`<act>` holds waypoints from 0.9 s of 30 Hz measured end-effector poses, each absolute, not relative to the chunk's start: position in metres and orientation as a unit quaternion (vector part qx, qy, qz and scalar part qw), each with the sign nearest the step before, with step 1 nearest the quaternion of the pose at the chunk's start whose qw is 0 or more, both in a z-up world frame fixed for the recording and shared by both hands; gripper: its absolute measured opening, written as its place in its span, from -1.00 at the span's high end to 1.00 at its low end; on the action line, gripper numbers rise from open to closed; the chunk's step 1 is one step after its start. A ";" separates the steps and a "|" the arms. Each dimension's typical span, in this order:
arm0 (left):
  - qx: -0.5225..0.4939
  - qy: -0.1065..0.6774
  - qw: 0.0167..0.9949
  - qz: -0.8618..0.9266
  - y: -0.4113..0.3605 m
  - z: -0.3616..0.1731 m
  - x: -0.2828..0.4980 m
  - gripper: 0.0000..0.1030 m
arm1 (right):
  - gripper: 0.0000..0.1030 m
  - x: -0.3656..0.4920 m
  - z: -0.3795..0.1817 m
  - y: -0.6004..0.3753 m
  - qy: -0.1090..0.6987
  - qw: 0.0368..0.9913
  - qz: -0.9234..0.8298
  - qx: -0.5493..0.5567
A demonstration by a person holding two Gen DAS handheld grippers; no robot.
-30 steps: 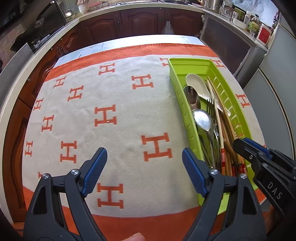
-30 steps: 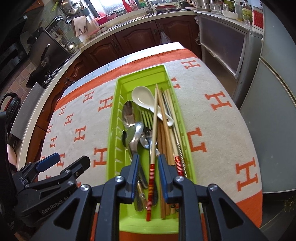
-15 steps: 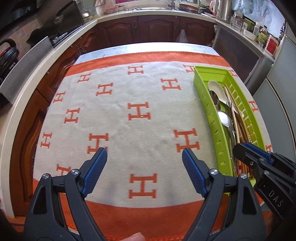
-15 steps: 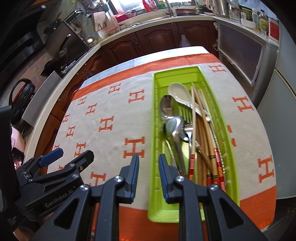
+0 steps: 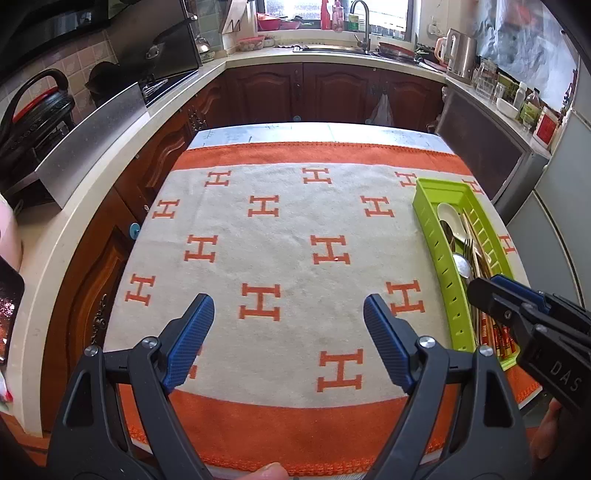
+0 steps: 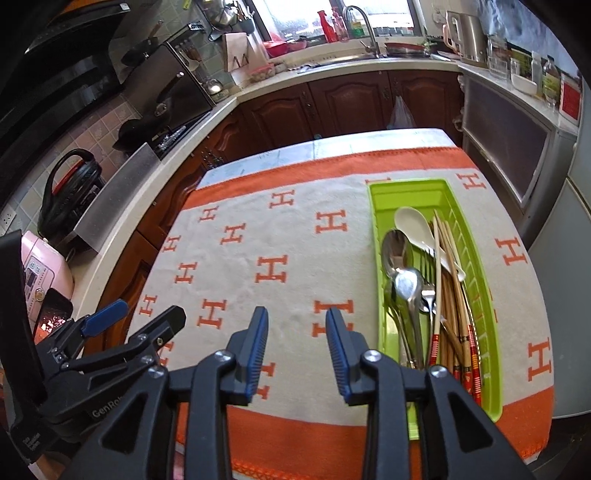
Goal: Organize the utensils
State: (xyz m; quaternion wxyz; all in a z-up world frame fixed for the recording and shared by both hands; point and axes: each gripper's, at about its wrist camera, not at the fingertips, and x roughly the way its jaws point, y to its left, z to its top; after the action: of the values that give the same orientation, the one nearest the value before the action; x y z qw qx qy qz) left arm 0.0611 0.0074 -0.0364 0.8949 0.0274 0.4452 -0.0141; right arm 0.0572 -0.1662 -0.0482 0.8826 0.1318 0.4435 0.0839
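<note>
Orange-bordered cloth (image 6: 295, 288); left tool (image 5: 288, 332) wide, empty; right tool (image 6: 297, 332) opening, empty.

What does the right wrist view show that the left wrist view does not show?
Only the right wrist view: the inside of the green tray in full, with the white spoon, metal spoons and chopsticks, and a pink appliance. Only the left wrist view: the cloth's near left corner. Both: tray, cloth, sink tap, and each other's tool.
</note>
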 end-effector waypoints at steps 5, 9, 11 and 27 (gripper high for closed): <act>0.011 0.444 0.896 -0.016 0.021 -0.022 0.056 -0.58 | 0.34 0.053 -0.029 -0.152 0.431 0.890 0.092 0.120; 0.000 0.439 0.898 -0.017 0.030 -0.010 0.050 -0.58 | 0.20 0.048 -0.018 -0.146 0.420 0.892 0.101 0.131; -0.004 0.434 0.901 -0.015 0.033 -0.005 0.046 -0.58 | 0.19 0.047 -0.014 -0.143 0.412 0.898 0.093 0.123; -0.010 0.427 0.904 -0.012 0.034 -0.001 0.039 -0.58 | 0.18 0.045 -0.020 -0.133 0.419 0.895 0.095 0.118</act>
State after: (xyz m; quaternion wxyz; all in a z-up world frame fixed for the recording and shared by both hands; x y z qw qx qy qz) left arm 0.0387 0.0338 -0.0006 0.9041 -0.0105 0.4270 -0.0116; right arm 0.0446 -0.1330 -0.0202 0.8954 0.1177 0.4189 0.0950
